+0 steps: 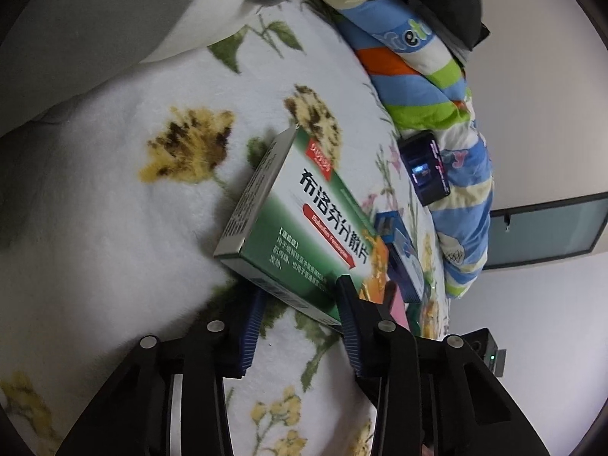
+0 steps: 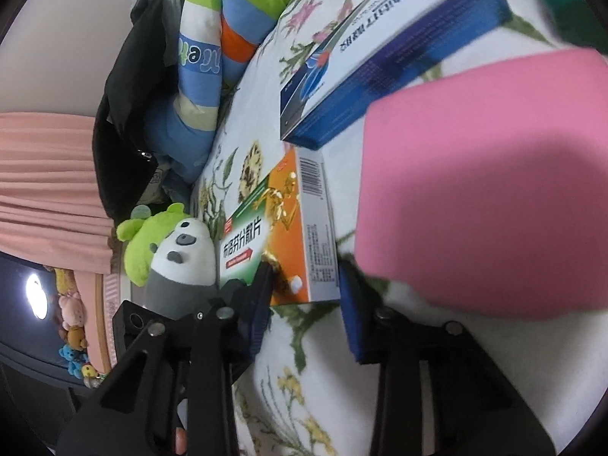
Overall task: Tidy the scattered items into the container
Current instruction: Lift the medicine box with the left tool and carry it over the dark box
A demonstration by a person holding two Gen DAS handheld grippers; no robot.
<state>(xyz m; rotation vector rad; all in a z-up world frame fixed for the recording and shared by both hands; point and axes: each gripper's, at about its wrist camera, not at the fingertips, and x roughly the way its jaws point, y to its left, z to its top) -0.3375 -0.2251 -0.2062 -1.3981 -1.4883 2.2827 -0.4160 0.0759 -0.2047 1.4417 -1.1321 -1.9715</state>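
Left fingers: black with blue pads, the left gripper stands spread around the near end of the green medicine box; whether the pads already press it, I cannot tell.
Green medicine box: it lies tilted on the flowered blanket of the bed, one long edge raised, so the fingers can straddle it.
Right fingers: the right gripper is spread and holds nothing; it points at the orange end of the same box.
Pink container: the pink container is just beside the right fingers, probably kept near for a short carry.
Blue box: the blue box waits behind the container, untouched.
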